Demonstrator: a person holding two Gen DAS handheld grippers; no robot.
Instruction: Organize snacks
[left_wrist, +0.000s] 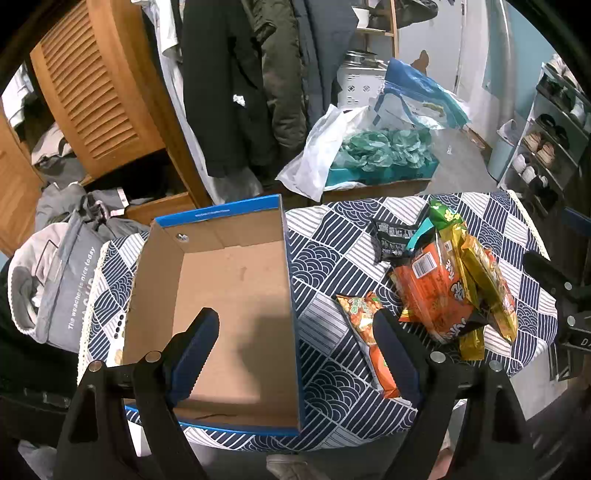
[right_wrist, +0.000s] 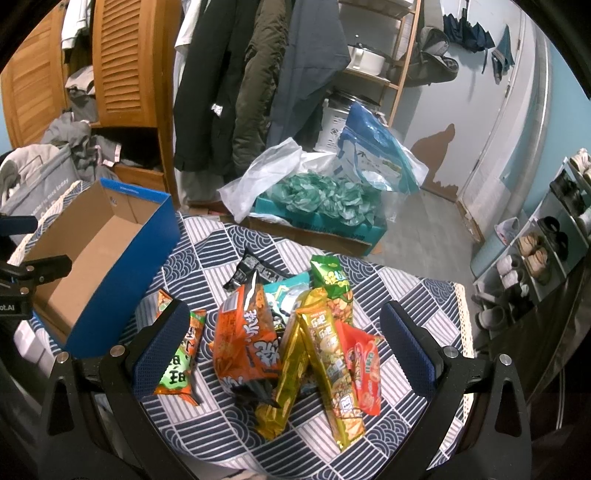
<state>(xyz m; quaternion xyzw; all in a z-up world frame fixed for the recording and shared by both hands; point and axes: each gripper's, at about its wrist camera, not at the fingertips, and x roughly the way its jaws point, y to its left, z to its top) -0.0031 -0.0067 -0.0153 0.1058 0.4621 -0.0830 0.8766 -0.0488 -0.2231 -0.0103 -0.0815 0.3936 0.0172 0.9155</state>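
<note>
At the left of the left wrist view an empty cardboard box (left_wrist: 229, 295) with a blue outer wall was seen standing open on the patterned tabletop (left_wrist: 332, 236), nothing yet laid inside it. The left claw (left_wrist: 299, 350) was held wide above the box's right wall, one pad over the bare cardboard floor and the other over a small orange and green packet (left_wrist: 364, 325) lying just right of the box; nothing was gripped. Further right in that view the remaining snacks were heaped together. In the right wrist view the box appeared at the left edge, and the right claw (right_wrist: 284, 347) was likewise spread wide and empty over the heap. Read from left to right, the heap was made up of the small orange and green packet (right_wrist: 181, 354), a large orange bag (right_wrist: 247, 332) leaning upright, a black packet (right_wrist: 251, 271) and a teal one (right_wrist: 284, 291) behind it, two gold packets (right_wrist: 321, 354) crossed over each other, a green packet (right_wrist: 330, 284) at the back, and a red-orange packet (right_wrist: 360, 369) at the right. All of these were judged light, soft and crinkly, with slick film likely to slide between the pads and contents likely to crush under a hard squeeze. A hold across a flat sealed end or the narrow waist of a packet was judged safest, with the topmost or outlying packets taken first so that the heap was not toppled.
</note>
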